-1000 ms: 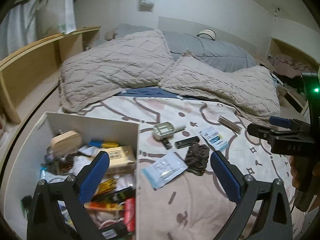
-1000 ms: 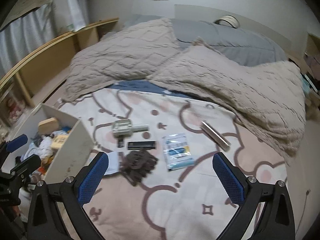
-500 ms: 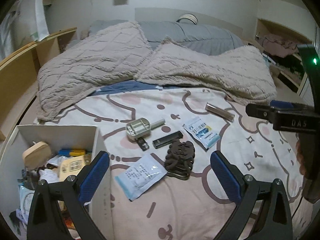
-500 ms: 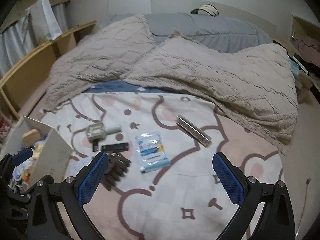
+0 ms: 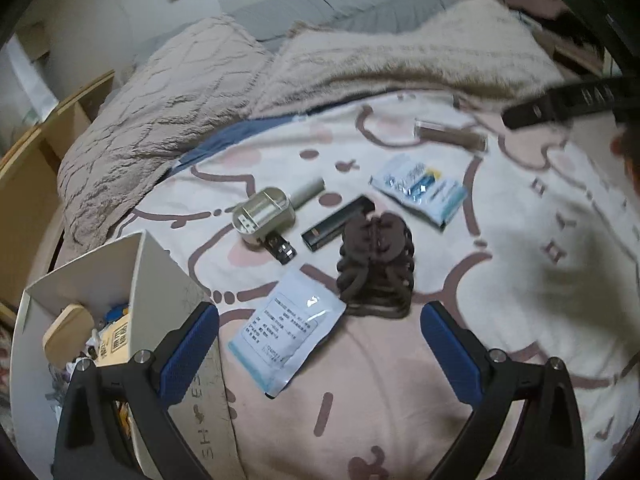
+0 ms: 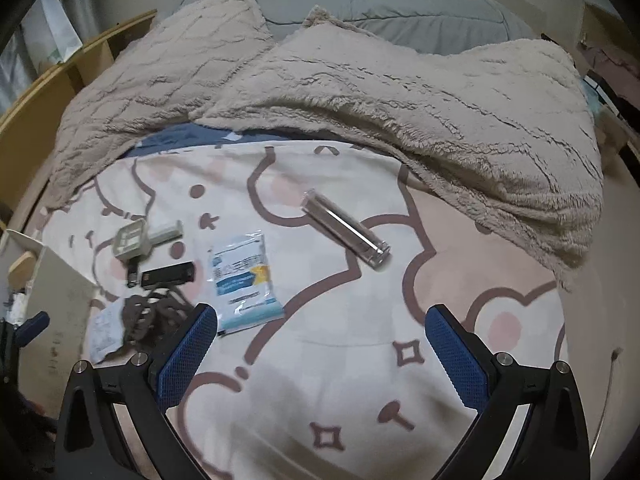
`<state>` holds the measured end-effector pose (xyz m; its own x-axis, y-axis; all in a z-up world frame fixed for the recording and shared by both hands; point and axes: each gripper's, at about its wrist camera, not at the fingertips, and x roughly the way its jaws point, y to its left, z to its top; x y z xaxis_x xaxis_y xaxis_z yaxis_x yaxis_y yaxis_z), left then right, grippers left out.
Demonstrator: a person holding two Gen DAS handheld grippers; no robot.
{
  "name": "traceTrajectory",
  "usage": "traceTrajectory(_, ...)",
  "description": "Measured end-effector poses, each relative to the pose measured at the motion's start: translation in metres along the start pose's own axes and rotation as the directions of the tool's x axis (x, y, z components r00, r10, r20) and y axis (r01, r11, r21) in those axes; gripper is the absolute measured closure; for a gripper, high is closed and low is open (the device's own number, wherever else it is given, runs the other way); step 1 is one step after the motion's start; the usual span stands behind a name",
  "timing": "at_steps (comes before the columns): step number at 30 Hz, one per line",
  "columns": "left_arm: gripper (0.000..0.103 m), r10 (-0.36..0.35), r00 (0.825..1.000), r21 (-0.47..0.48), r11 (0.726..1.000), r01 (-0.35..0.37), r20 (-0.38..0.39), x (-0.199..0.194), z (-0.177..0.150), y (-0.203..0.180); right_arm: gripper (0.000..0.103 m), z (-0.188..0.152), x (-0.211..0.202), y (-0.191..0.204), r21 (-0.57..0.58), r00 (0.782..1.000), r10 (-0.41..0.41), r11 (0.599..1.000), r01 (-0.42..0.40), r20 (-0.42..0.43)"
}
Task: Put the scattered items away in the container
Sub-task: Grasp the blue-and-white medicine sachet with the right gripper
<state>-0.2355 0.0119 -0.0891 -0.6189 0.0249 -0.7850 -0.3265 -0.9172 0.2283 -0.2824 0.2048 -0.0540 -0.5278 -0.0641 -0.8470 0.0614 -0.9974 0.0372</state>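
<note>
Scattered items lie on the patterned bedspread: a brown hair claw (image 5: 376, 264) (image 6: 146, 316), a white sachet (image 5: 286, 332), a black stick (image 5: 338, 222) (image 6: 168, 274), a metal tin (image 5: 264, 214) (image 6: 130, 238), a blue-white packet (image 5: 420, 188) (image 6: 242, 280) and a clear tube (image 5: 450, 134) (image 6: 346, 230). The white box (image 5: 160, 292) (image 6: 56, 300) stands at the left, holding several items. My left gripper (image 5: 320, 348) is open and empty above the sachet and claw. My right gripper (image 6: 322, 350) is open and empty, just right of the packet.
A beige fluffy blanket (image 6: 360, 80) and grey duvet (image 6: 380, 8) cover the far half of the bed. A wooden shelf (image 6: 60, 76) runs along the left. The bed's edge drops off at the right (image 6: 608, 320).
Both grippers have moved forward and down toward the items, which now look larger. The left gripper swung right, away from over the box. Both stay open.
</note>
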Motion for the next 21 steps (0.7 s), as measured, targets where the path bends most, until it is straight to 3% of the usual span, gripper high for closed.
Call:
traceTrajectory(3,0.002,0.022,0.999,0.049,0.999,-0.021,-0.029,0.011,-0.003,-0.005,0.000,0.001,0.011,0.006,-0.042,1.000,-0.012,0.999,0.012,-0.007)
traceTrajectory(5,0.012,0.033,0.998,0.076,0.997,-0.028,-0.055,0.019,-0.006,-0.008,0.001,0.001,0.020,0.013,-0.078,1.000,-0.021,0.997,0.019,-0.019)
traceTrajectory(8,0.013,0.044,0.995,0.095,0.995,-0.035,-0.094,0.031,-0.011,-0.012,0.012,0.001,0.036,0.029,-0.138,0.998,-0.033,0.990,0.025,-0.052)
traceTrajectory(10,0.013,0.056,0.993,0.104,0.994,-0.045,-0.107,0.037,-0.015,-0.013,0.013,0.000,0.046,0.042,-0.187,0.997,-0.038,0.982,0.024,-0.069)
traceTrajectory(17,0.017,0.086,0.984,0.095,0.993,-0.071,-0.155,0.054,-0.026,-0.008,0.013,0.000,0.080,0.075,-0.299,0.991,-0.064,0.954,0.027,-0.116)
traceTrajectory(21,0.017,0.078,0.983,0.074,0.995,-0.066,-0.168,0.058,-0.026,-0.004,0.013,0.003,0.096,0.080,-0.304,0.986,-0.058,0.952,0.009,-0.154)
